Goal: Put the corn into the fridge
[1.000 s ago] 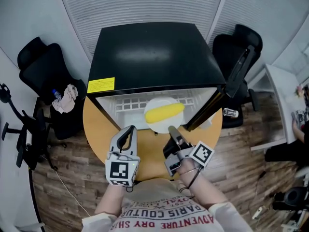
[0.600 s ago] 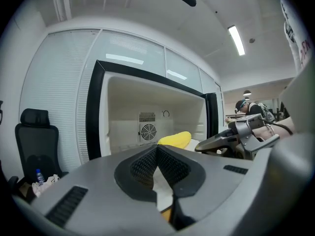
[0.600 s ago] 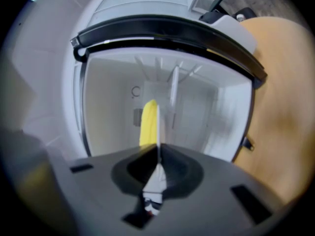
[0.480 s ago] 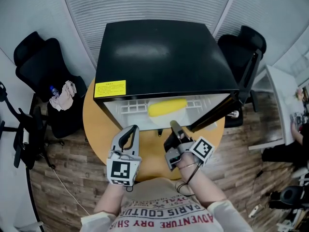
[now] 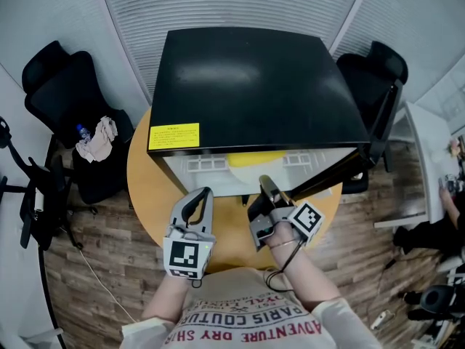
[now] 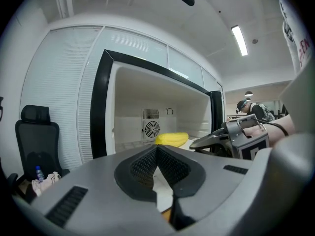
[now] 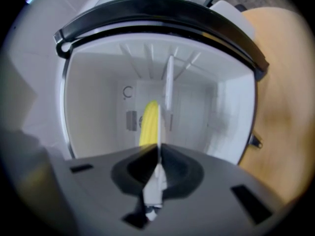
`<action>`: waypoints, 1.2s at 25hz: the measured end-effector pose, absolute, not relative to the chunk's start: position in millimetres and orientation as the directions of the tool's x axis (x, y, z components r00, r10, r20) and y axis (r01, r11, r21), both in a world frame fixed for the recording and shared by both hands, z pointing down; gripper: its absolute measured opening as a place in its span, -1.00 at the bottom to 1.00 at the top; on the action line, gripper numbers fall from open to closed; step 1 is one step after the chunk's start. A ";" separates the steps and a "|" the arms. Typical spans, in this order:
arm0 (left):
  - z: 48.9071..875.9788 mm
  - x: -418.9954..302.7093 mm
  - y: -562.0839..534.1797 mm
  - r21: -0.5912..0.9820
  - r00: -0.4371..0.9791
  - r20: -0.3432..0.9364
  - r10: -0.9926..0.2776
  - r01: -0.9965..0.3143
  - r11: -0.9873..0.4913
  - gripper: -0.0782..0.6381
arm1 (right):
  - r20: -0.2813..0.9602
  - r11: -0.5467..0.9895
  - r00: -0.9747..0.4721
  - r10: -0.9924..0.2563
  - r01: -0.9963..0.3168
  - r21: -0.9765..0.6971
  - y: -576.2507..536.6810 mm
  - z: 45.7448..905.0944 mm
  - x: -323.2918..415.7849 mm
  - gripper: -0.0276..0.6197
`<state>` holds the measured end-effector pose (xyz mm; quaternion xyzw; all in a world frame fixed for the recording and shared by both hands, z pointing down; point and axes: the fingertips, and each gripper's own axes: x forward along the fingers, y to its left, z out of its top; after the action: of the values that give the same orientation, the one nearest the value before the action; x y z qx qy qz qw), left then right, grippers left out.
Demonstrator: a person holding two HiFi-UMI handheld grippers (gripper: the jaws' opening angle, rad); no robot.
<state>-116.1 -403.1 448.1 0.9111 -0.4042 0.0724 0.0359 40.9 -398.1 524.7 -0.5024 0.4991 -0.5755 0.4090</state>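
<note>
The yellow corn [image 5: 256,158] lies on a white plate [image 7: 168,90] inside the open black fridge [image 5: 254,86]; the head view shows only a yellow sliver of it under the fridge top. My right gripper [image 5: 267,189] is at the fridge opening, shut on the plate's near rim, which the right gripper view shows edge-on with the corn [image 7: 149,122] beyond. My left gripper [image 5: 197,201] hangs shut and empty over the table, left of the right one. The left gripper view shows the corn [image 6: 171,138] deep on the shelf near the rear fan.
The fridge stands on a round wooden table [image 5: 149,187]. Its door [image 5: 378,133] swings out to the right. A black chair [image 5: 58,86] with a bottle and cloth is at the left, another chair [image 5: 381,64] behind right. A white desk [image 5: 429,158] sits far right.
The plate with the corn has gone deeper into the fridge, and the right gripper followed it forward. In the head view the corn is now mostly hidden under the fridge top. The left gripper has hardly moved.
</note>
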 end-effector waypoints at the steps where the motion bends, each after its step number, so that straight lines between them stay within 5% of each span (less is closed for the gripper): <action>1: 448.5 -117.3 -404.5 0.013 0.659 0.161 -0.735 -0.746 -0.666 -0.70 | 0.172 -0.170 -0.157 -0.973 -0.028 -0.985 -400.7 524.8 40.7 -0.79; 28: 450.2 -116.0 -414.1 0.046 0.617 0.171 -0.768 -0.783 -0.620 -0.70 | 0.167 -0.157 -0.116 -0.979 -0.089 -0.984 -426.7 524.0 36.4 -0.79; 30: 448.6 -114.5 -413.5 0.031 0.620 0.166 -0.767 -0.781 -0.624 -0.70 | 0.150 -0.139 -0.108 -0.983 -0.102 -0.985 -425.3 521.1 37.8 -0.66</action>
<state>-114.5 -413.5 448.6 0.8985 -0.4308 0.0683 0.0498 37.8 -425.3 521.1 -0.5282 0.5133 -0.5392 0.4084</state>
